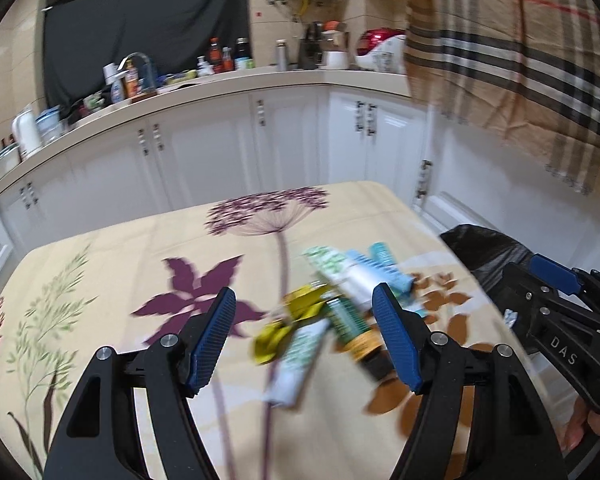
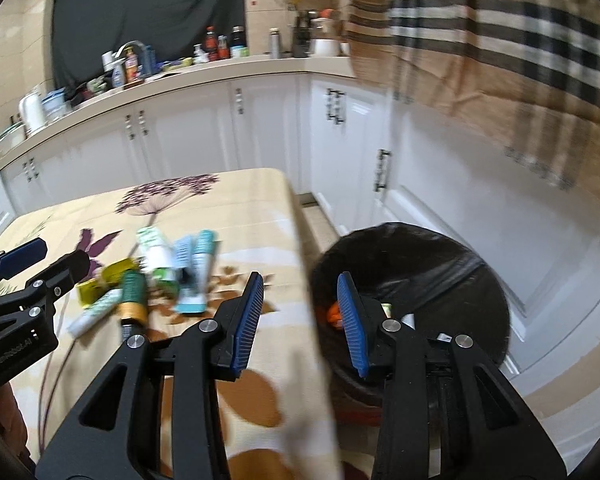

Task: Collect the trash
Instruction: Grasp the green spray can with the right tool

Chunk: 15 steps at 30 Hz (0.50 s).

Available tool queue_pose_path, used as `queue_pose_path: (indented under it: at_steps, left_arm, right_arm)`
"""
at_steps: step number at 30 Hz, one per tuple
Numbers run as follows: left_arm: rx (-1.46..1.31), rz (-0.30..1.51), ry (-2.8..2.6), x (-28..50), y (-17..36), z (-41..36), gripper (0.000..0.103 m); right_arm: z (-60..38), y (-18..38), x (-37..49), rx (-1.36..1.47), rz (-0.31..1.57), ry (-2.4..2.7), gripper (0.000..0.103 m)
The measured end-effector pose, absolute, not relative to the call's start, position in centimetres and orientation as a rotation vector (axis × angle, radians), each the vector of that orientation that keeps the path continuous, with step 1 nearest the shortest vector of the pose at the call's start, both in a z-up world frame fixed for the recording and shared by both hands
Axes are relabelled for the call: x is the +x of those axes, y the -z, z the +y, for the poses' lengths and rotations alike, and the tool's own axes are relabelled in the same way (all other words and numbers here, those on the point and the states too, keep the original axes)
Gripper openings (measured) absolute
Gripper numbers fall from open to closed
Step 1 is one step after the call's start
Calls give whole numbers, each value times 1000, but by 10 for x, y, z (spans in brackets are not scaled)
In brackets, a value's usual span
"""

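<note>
On the table (image 1: 100, 264) lie about six pieces of trash, the blur making the count unsure: four tubes (image 2: 198, 272), one green bottle (image 1: 350, 326), one yellow wrapper (image 1: 296, 308). One bin (image 2: 412, 264) stands beside. Two grippers (image 1: 304, 336) (image 2: 300, 320).

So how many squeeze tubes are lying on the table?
4: three lie side by side farthest from the cameras, a green-white tube, a pale blue tube and a teal tube; one white tube lies nearer, at the left. Blur may hide others.

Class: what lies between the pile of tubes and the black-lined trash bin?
In the right wrist view, only bare flowered tablecloth and its edge separate the tubes from the bin.
</note>
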State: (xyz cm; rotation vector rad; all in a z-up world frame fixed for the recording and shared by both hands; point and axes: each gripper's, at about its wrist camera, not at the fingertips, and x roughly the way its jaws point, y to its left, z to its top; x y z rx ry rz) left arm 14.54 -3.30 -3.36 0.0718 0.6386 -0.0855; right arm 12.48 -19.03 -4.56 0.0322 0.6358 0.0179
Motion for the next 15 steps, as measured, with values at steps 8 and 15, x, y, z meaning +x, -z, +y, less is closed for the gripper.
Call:
queue_pose_path:
  at_steps: [8, 15]
  left_arm:
    - [37, 646, 5, 133, 38, 14, 69]
    - [15, 656, -40, 128, 42, 40, 69]
  right_arm:
    - [-145, 43, 122, -19, 647, -91, 37]
    - [-121, 45, 124, -47, 661, -128, 38]
